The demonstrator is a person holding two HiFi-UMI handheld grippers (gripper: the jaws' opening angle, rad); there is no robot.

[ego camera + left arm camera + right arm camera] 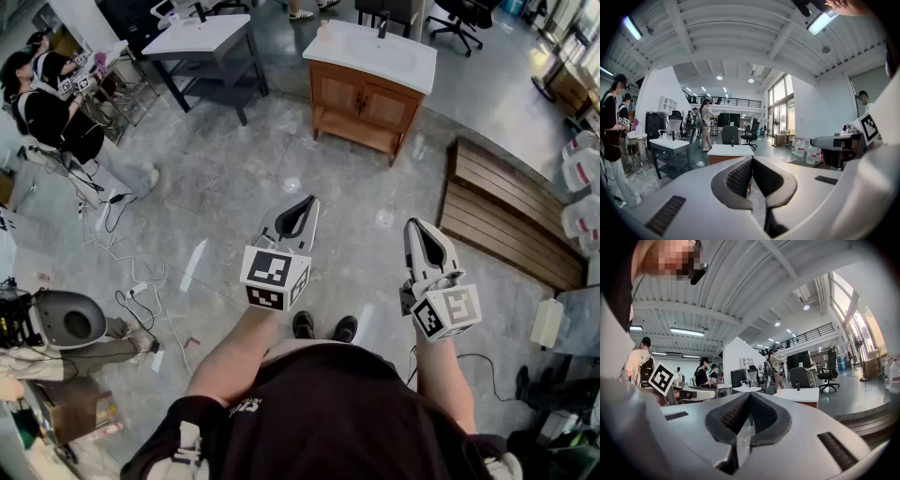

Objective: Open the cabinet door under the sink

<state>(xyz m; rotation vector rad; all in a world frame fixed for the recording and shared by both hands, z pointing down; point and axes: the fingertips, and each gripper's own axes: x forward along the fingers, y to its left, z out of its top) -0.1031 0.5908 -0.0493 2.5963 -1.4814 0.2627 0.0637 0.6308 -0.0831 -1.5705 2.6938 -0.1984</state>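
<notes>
Left tool (307, 202) was found clenched, jaws pressed together, nothing between them. Right tool (413, 228) was found the same: pads met, empty. Both were held out side by side over the floor (234, 178), the left tipped slightly down, the right about level.

The cabinet (364, 120) was seen well apart from both tools, farther ahead across the floor, at the top of the head view. It stood roughly in line with the gap between the two tools. Its two wooden doors (336, 91) were seen shut, under the white sink (375, 52), with an open shelf below them. No contact was made with it by either tool.

In the left gripper view the cabinet was seen small and far off, just above the jaw tips and slightly to their left. In the right gripper view it was seen to the right of the jaw tips, likewise far off.

A grey table (202, 42) was noted left of the cabinet, and a wooden platform (497, 211) to the right of the right tool.
</notes>
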